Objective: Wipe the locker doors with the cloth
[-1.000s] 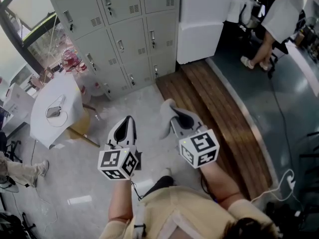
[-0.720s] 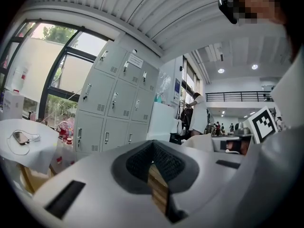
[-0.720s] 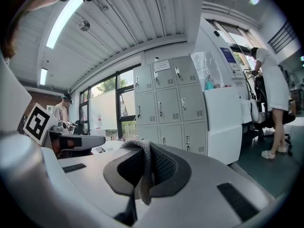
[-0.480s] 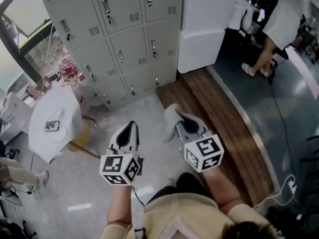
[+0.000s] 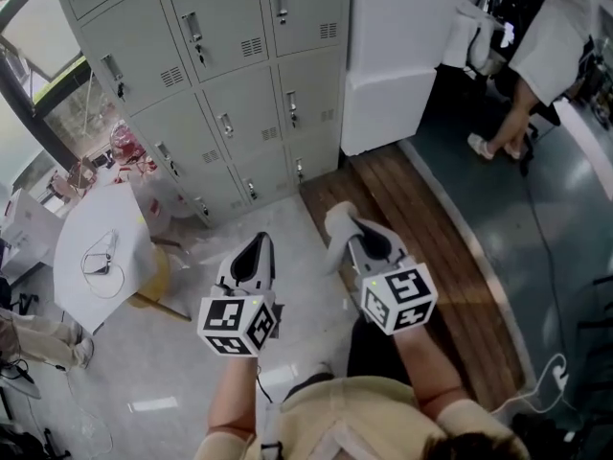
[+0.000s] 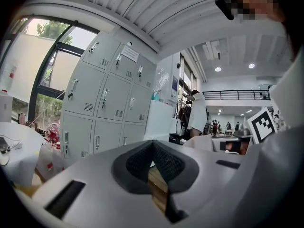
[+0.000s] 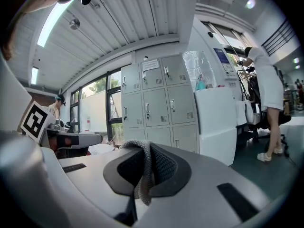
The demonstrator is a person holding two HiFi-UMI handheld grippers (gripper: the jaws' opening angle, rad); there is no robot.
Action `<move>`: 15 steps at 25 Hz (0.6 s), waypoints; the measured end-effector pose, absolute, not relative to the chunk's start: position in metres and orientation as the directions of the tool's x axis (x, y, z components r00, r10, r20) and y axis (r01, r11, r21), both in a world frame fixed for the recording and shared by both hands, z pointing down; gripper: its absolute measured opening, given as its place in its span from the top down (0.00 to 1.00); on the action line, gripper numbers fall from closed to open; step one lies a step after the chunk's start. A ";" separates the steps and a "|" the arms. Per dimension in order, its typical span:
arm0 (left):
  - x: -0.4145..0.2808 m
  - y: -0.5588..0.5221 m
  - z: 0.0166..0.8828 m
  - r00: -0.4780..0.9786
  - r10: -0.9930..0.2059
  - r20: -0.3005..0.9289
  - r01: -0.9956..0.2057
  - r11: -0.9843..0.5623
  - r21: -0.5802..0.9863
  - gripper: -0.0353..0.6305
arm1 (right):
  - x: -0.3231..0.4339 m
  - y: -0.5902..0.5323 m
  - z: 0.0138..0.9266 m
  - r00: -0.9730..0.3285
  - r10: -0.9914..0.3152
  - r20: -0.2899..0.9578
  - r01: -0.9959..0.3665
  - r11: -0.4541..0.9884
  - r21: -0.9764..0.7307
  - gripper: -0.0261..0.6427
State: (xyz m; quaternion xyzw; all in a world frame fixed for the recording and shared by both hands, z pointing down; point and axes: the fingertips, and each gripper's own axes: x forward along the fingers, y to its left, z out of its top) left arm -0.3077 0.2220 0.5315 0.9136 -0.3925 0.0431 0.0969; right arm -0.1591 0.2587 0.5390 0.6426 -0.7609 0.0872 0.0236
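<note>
The bank of grey lockers (image 5: 220, 94) fills the head view from ten to twelve o'clock, all its doors shut, with a tall white cabinet (image 5: 393, 56) against it at one o'clock. A white worktop (image 5: 115, 218) sits at nine o'clock.

Both grippers hang over the floor near centre, well apart from the doors, so this looks like the approach, with no wiping begun. The right gripper (image 5: 352, 226), at five o'clock, has its fingers clamped on the grey cloth (image 7: 142, 175), a fold of which droops from the tips. The left gripper (image 5: 257, 245), at seven o'clock, has its fingers drawn together on nothing.

The next move calls for carrying the cloth toward eleven o'clock and pressing it flat on a door.
</note>
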 end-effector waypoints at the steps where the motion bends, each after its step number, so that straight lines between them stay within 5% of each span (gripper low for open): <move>1: -0.302 0.213 0.530 0.680 -0.717 0.153 -0.733 -0.664 0.146 0.97 | -0.152 0.251 0.536 -0.180 -0.973 0.146 -0.981 0.167 -0.099 0.95; 15: -0.135 0.137 0.487 0.574 -0.808 0.134 -0.813 -0.543 0.209 0.97 | 0.016 0.159 0.466 -0.313 -0.944 0.102 -0.950 0.311 -0.032 0.95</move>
